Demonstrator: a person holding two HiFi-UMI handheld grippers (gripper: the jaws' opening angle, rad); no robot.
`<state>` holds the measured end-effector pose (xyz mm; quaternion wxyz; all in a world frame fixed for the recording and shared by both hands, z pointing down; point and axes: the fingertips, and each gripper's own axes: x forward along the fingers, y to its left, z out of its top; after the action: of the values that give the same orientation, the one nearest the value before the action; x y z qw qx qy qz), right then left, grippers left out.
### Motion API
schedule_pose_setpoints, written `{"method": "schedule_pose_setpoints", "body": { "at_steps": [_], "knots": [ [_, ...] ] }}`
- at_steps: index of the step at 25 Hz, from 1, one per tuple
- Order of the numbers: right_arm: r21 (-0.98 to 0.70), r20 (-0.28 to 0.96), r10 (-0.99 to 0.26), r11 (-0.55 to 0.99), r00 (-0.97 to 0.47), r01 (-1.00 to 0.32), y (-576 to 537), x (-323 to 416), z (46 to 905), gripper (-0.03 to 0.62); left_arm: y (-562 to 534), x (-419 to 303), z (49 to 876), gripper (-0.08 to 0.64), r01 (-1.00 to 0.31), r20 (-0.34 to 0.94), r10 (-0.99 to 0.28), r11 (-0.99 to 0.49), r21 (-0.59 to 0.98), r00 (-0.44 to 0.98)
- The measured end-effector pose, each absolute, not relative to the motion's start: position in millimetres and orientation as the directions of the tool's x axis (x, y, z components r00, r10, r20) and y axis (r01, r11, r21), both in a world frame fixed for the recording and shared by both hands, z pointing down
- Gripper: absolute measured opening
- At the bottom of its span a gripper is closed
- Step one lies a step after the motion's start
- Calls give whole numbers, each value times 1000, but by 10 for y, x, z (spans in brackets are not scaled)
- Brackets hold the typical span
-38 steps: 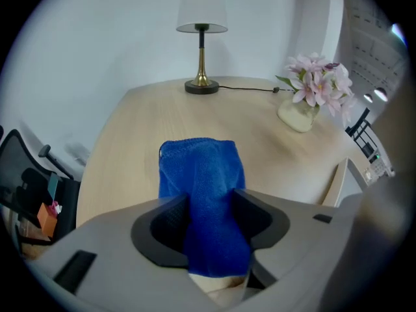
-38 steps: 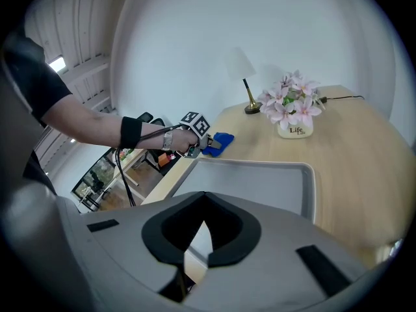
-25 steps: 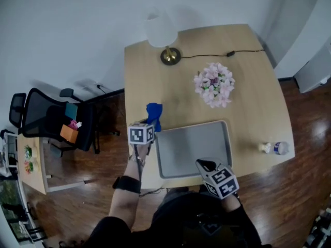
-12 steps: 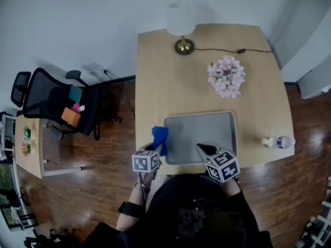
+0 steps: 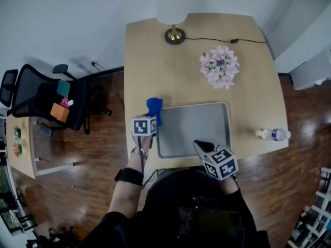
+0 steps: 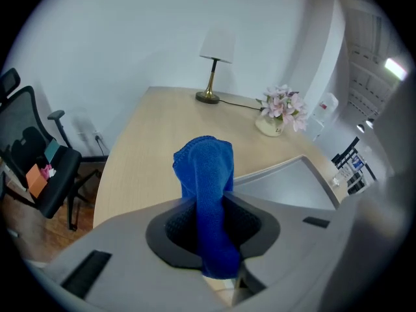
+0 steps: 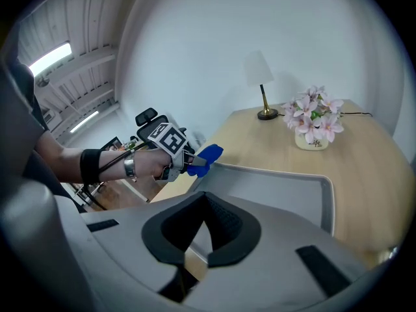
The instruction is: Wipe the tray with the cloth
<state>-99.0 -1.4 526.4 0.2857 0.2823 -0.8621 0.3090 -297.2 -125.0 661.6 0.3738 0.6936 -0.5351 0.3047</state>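
My left tool point(image 5: 151, 118) pinches the blue cloth point(image 5: 154, 106). In the head view it is just beside the left rim of the grey tray point(image 5: 194, 130) on the surface point(image 5: 150, 61). I judge it is bunched there, ready to sweep across. My right tool point(image 5: 199, 145) hangs over the tray's near edge, perhaps to steady it.

In the left gripper view, the cloth stands up between my pads, with the tray to the right.

In the right gripper view, my jaws are slightly spread and empty, and the tray is just ahead.

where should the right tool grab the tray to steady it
Probably the raised rim on the tray's near edge, from the person's side, one jaw over the lip. The tray lies flat, so only that rim can be pinched, and the open right tool hovers beside it.
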Motion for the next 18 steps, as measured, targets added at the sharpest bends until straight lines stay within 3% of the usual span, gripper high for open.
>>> {"method": "schedule_pose_setpoints", "body": {
  "at_steps": [9, 18],
  "knots": [
    [-381, 681, -312, 622, -663, -684, 18, -847, 5329, -2, -1254, -2980, 6736, 92, -974, 835, -502, -134, 184, 227],
    [-381, 671, -301, 645, -678, -663, 53, -941, 5313, -2, -521, -2862, 6779, 92, -966, 847, -465, -156, 207, 256]
  ]
}}
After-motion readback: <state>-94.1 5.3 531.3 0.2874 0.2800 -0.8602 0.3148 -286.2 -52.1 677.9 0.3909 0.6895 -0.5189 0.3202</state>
